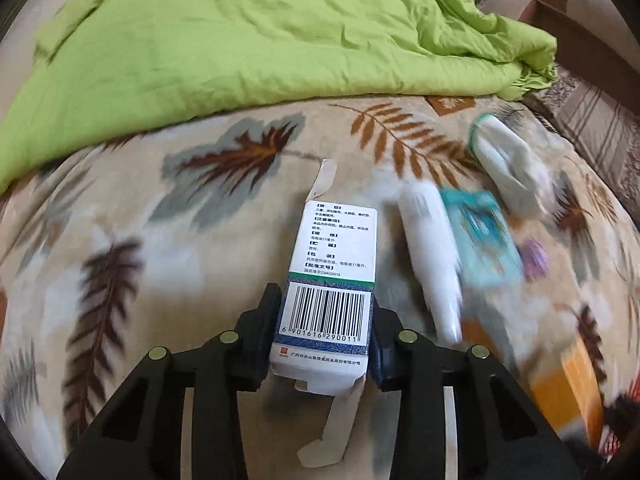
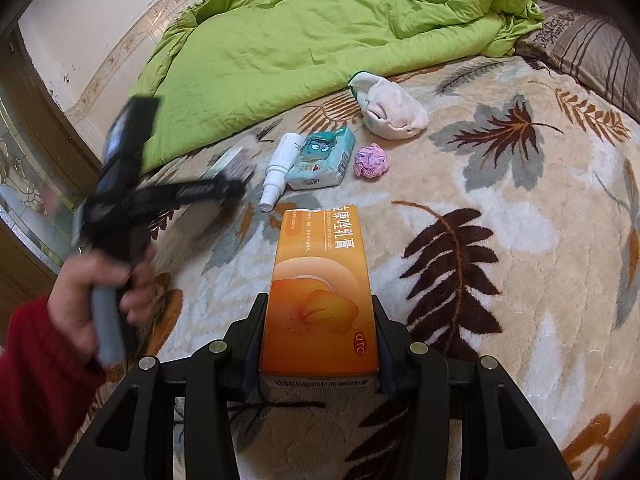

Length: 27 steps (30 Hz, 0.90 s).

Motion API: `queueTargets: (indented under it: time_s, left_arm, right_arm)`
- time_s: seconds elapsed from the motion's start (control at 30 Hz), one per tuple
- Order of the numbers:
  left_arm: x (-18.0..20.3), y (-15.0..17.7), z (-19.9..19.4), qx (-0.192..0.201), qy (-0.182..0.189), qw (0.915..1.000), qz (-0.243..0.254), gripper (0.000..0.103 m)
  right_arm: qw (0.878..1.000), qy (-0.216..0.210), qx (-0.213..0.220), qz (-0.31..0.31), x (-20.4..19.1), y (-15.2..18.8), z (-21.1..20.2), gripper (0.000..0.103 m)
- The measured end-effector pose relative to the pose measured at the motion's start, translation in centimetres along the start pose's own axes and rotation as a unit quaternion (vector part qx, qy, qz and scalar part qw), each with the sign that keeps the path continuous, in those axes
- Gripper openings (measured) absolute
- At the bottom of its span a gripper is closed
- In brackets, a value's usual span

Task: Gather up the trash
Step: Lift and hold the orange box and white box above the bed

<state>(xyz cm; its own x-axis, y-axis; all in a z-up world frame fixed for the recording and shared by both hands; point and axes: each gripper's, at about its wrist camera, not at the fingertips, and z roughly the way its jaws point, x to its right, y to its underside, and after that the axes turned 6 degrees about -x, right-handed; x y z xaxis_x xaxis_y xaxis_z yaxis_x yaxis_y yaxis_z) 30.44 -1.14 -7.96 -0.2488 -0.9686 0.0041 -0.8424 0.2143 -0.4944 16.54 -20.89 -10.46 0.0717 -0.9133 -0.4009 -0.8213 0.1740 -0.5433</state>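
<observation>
both boxes are clamped: left gripper [image 1: 326, 320] grasps the barcode carton [image 1: 332, 280], right gripper [image 2: 318, 328] the orange box [image 2: 320, 292], above the bed [image 2: 520, 200].

Our left tool [image 1: 326, 322] and right tool [image 2: 318, 330] share one build: matte black plastic, two broad angular arms with open cut-outs, narrowing to flat upright fingers [image 1: 262, 340]. Round brass-coloured screw heads [image 1: 229, 336] mark each joint. At far left in the right wrist view, our hand [image 2: 92, 300] emerges from a red knitted sleeve [image 2: 36, 384], around a grey handle [image 2: 106, 328].
</observation>
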Motion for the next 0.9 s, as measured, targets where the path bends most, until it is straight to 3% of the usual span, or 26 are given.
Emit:
queueTargets:
  time_s: [0.33,0.4,0.5,0.6,0.77,0.9]
  left_arm:
    - [2.4,11.9,-6.6,-0.031,0.023,0.9985,-0.040,0.037]
    - [3.3,13.8,-7.7,-0.025,0.007,0.9991,-0.035,0.037]
    - [4.0,14.3,-7.9,-0.024,-0.006,0.9994,-0.025,0.038]
    - [3.9,13.6,-7.3,-0.028,-0.008,0.9991,-0.031,0.050]
    - [4.0,13.1,-6.6,-0.006,-0.023,0.9991,-0.035,0.050]
    - [4.2,13.9,-7.1,0.012,-0.032,0.9989,-0.031,0.035]
  right_arm:
    - [0.998,0.032,0.001,-0.049,-1.8,0.6,-0.2,0.051]
    - [0.997,0.037,-0.006,-0.068,-2.6,0.9,-0.1,0.051]
    - [0.995,0.052,-0.010,-0.087,-3.3,1.2,0.2,0.051]
    - [0.994,0.061,-0.024,-0.090,-3.4,1.2,0.8,0.052]
    - [0.994,0.060,-0.022,-0.087,-3.2,1.2,0.6,0.051]
    - [0.994,0.064,-0.019,-0.088,-3.3,1.3,0.4,0.051]
